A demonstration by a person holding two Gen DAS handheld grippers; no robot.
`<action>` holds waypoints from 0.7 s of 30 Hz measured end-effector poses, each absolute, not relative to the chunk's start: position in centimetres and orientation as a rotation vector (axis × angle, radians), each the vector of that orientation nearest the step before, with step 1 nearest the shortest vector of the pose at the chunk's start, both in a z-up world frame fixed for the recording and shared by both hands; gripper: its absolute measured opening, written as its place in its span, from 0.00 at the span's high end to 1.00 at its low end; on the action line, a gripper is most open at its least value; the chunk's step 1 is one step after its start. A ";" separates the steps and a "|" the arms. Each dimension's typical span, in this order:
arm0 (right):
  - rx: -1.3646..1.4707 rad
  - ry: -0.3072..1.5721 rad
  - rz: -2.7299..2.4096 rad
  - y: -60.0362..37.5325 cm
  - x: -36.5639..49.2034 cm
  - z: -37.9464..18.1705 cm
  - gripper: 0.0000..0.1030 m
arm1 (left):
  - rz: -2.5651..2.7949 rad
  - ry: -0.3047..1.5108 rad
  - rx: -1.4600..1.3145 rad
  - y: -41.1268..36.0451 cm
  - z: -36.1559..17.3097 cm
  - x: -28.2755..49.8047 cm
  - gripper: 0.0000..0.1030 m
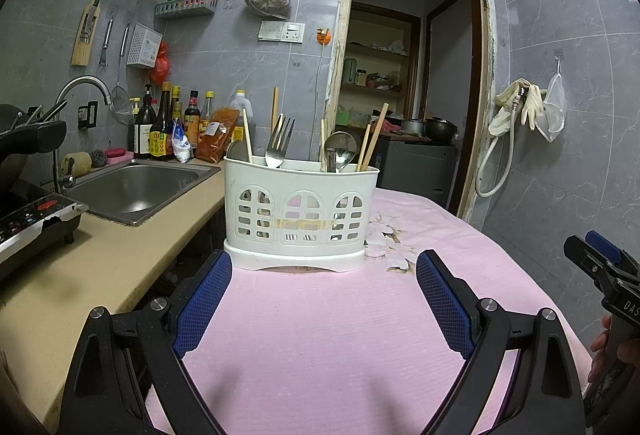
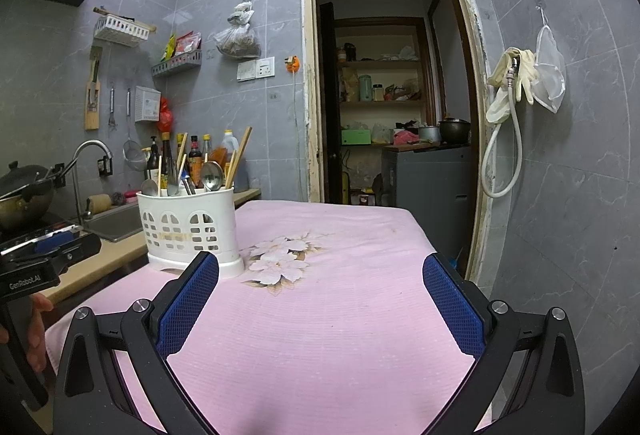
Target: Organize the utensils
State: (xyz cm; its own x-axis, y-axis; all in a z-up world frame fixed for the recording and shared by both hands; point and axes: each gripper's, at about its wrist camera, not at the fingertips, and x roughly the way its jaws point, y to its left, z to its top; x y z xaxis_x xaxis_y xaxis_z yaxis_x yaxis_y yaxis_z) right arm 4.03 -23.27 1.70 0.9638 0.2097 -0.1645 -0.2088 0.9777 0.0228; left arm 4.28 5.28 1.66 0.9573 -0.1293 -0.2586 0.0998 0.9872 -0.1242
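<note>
A white plastic utensil caddy (image 1: 298, 213) stands upright on the pink cloth-covered table (image 1: 320, 335). A fork (image 1: 279, 143), spoons (image 1: 340, 151) and several wooden chopsticks (image 1: 374, 141) stick up out of it. My left gripper (image 1: 324, 275) is open just in front of the caddy, nothing between its blue pads. In the right wrist view the caddy (image 2: 188, 231) sits at the left of the table (image 2: 340, 315), and my right gripper (image 2: 320, 275) is open and empty to its right, above the cloth.
Left of the table runs a beige counter (image 1: 80, 275) with a steel sink (image 1: 136, 191), sauce bottles (image 1: 160, 127) and an induction cooker (image 1: 32, 219). A doorway (image 2: 384, 95) opens behind the table. A hose and gloves (image 2: 512, 83) hang on the right wall.
</note>
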 end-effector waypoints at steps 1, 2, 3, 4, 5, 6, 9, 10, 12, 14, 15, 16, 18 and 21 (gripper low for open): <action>0.005 0.167 0.212 -23.3 4.0 1.7 0.00 | -0.116 0.269 -0.111 5.3 1.6 4.3 0.12; 0.005 0.168 0.213 -23.2 4.0 1.6 0.00 | -0.116 0.270 -0.111 5.3 1.6 4.3 0.12; 0.005 0.168 0.212 -23.2 4.0 1.6 0.00 | -0.116 0.270 -0.111 5.4 1.6 4.3 0.12; 0.005 0.168 0.212 -23.2 4.0 1.6 0.00 | -0.117 0.270 -0.111 5.3 1.6 4.3 0.12; 0.006 0.168 0.212 -23.2 4.0 1.6 0.00 | -0.118 0.268 -0.112 5.4 1.6 4.3 0.12; 0.006 0.168 0.212 -23.2 4.0 1.6 0.00 | -0.117 0.265 -0.109 5.3 1.6 4.3 0.12; 0.006 0.168 0.212 -23.2 4.0 1.6 0.00 | -0.102 0.259 -0.087 5.1 1.3 4.3 0.12; 0.006 0.169 0.213 -23.1 4.0 1.6 0.00 | -0.093 0.257 -0.076 5.0 1.2 4.3 0.12; 0.005 0.168 0.212 -23.2 4.0 1.7 0.00 | -0.096 0.260 -0.073 5.0 0.8 4.5 0.12; 0.007 0.169 0.213 -23.1 4.0 1.6 0.00 | -0.083 0.262 -0.081 5.0 0.5 4.6 0.12; 0.006 0.169 0.212 -23.2 4.0 1.7 0.00 | -0.077 0.263 -0.083 5.0 0.4 4.7 0.12; 0.005 0.169 0.213 -23.1 4.1 1.6 0.00 | -0.073 0.264 -0.084 5.0 0.3 4.7 0.12; 0.005 0.169 0.213 -23.0 4.0 1.6 0.00 | -0.071 0.261 -0.082 4.9 0.3 4.7 0.12; 0.007 0.172 0.213 -22.9 4.1 1.5 0.00 | -0.071 0.257 -0.071 4.6 0.3 4.6 0.12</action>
